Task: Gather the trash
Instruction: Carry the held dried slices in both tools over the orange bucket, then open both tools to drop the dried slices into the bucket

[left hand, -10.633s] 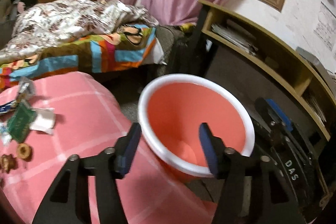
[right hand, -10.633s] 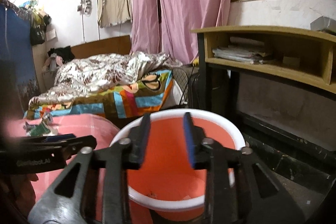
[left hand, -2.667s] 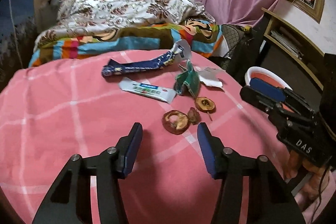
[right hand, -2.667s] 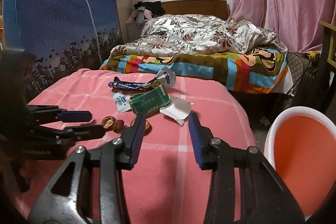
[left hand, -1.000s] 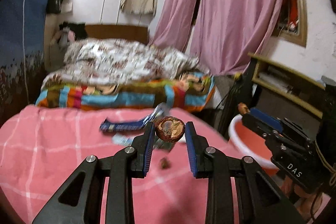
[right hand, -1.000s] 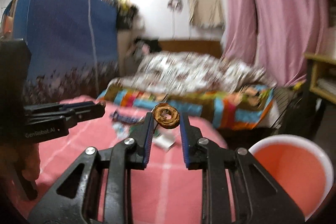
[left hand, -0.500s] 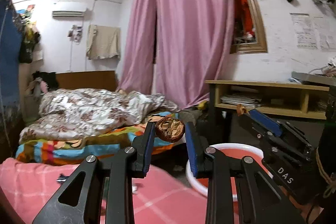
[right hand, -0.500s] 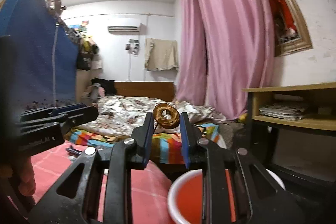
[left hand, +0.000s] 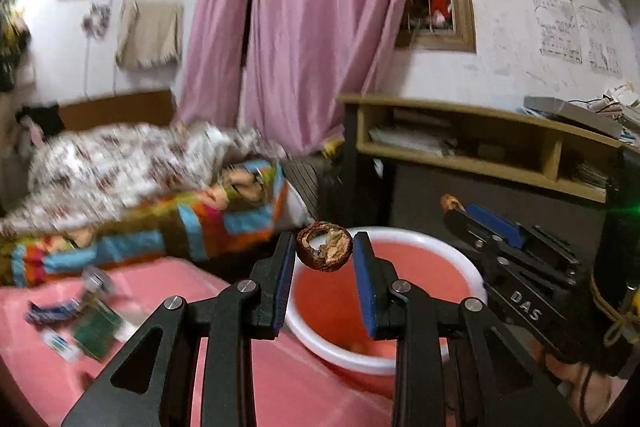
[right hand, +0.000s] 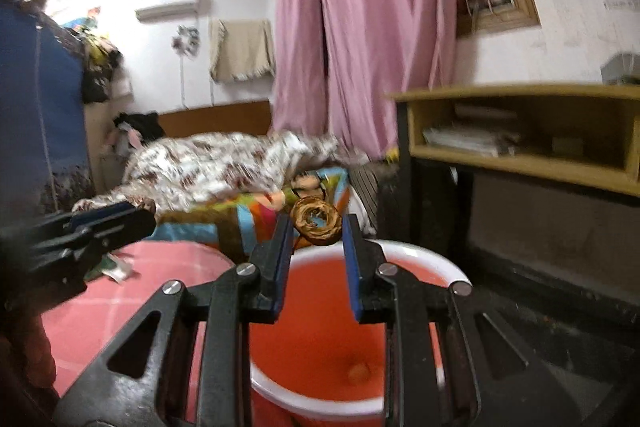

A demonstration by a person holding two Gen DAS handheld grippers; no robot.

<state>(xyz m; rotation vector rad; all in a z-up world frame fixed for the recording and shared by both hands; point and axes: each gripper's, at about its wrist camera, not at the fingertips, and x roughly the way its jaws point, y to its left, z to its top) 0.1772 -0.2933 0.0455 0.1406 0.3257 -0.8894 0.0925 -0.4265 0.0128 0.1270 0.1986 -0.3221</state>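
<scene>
My left gripper (left hand: pixel 324 253) is shut on a brown dried fruit shell (left hand: pixel 325 246) and holds it above the near rim of the orange bin with a white rim (left hand: pixel 460 267). My right gripper (right hand: pixel 316 223) is shut on a brown ring-shaped fruit slice (right hand: pixel 317 215), held over the same bin (right hand: pixel 424 259). The right gripper also shows at the right of the left wrist view (left hand: pixel 454 205). The left gripper shows at the left of the right wrist view (right hand: pixel 132 217). Wrappers (left hand: pixel 86 323) lie on the pink table (left hand: pixel 160 287).
A bed with a patchwork cover (left hand: pixel 168 211) stands behind the table. A wooden shelf unit (left hand: pixel 480 147) and dark cabinet stand right of the bin. Pink curtains (left hand: pixel 312 27) hang at the back. A small scrap (right hand: pixel 358 371) lies in the bin's bottom.
Both grippers have tilted down and moved over the bin, each still holding its piece. The table and wrappers have come back into the left wrist view.
</scene>
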